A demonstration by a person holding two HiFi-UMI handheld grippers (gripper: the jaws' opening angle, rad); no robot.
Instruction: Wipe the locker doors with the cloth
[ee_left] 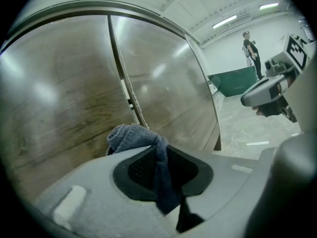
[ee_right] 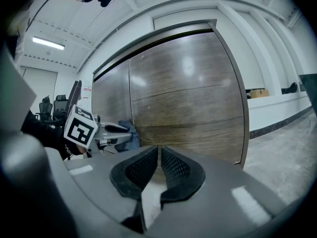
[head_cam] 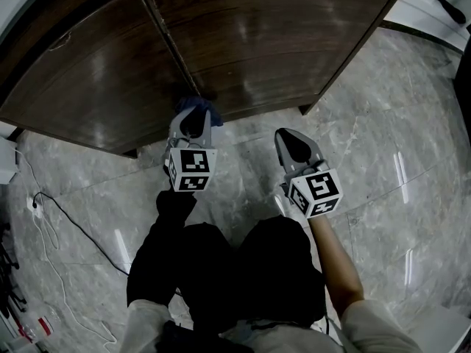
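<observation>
Marble floor (head_cam: 412, 123), locker doors (head_cam: 257, 35); left hand-held gripper (head_cam: 193, 123) grips cloth (ee_left: 133, 135); right hand-held gripper (ee_right: 159, 157) clenched.

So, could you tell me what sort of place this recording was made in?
Likely a big indoor hall or workspace, not a home: a polished grey stone-look floor, a brown wooden locker with two doors, ceiling strip lights and office chairs.

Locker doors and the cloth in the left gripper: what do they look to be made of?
Locker doors: dark brown wood-grain panels, likely laminate or varnished veneer. Grain lines run across them, and the glossy surface reflects the ceiling lights. Cloth: soft blue-grey fabric, probably microfibre or terry. Its surface looks fuzzy, and it bunches and drapes limply.
</observation>
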